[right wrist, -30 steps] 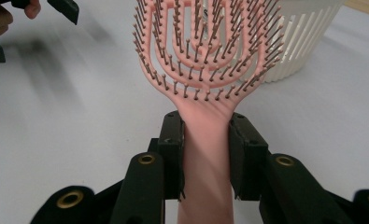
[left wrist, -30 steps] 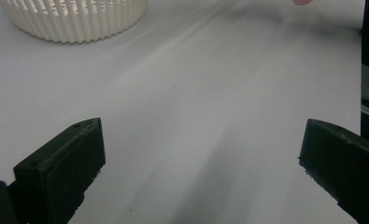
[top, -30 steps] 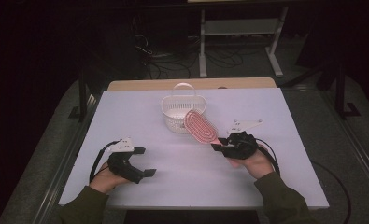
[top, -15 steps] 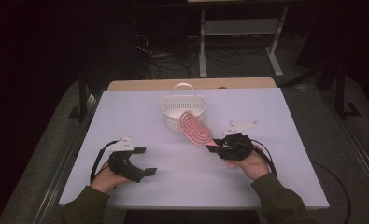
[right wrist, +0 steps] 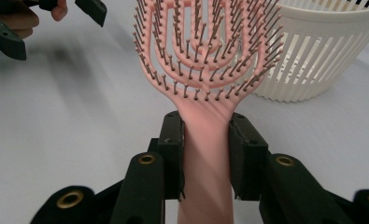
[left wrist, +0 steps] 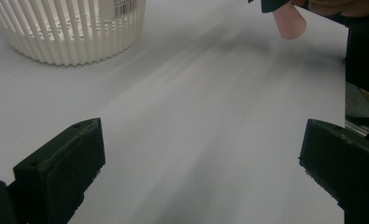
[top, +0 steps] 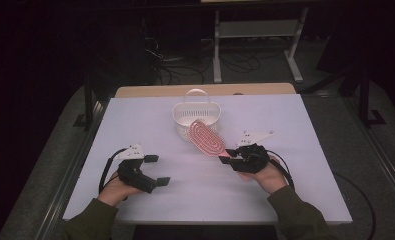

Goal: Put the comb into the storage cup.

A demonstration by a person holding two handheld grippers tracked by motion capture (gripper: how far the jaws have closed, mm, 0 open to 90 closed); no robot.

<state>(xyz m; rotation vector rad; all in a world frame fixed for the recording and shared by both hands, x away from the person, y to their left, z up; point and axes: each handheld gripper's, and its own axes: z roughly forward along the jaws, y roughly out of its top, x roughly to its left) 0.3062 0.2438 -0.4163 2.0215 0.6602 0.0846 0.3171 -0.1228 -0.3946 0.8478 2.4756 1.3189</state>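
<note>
We hold the pink hairbrush by its handle in the right gripper; the jaws are clamped on either side of the handle just below the bristle pad. In the high view the brush head is raised off the worktop, tilted toward the white slatted basket and reaching its near rim. Whether the head touches the rim we cannot tell.

The left gripper rests low over the worktop at the near left, well apart from the basket; its jaws stand wide apart with nothing between them.

Step in hand, as we judge it: carrying the brush to the basket. The next move calls for lifting the head over the rim, bringing it above the basket's opening, lowering, then parting the jaws. Risk: the long handle may tip the light basket.
</note>
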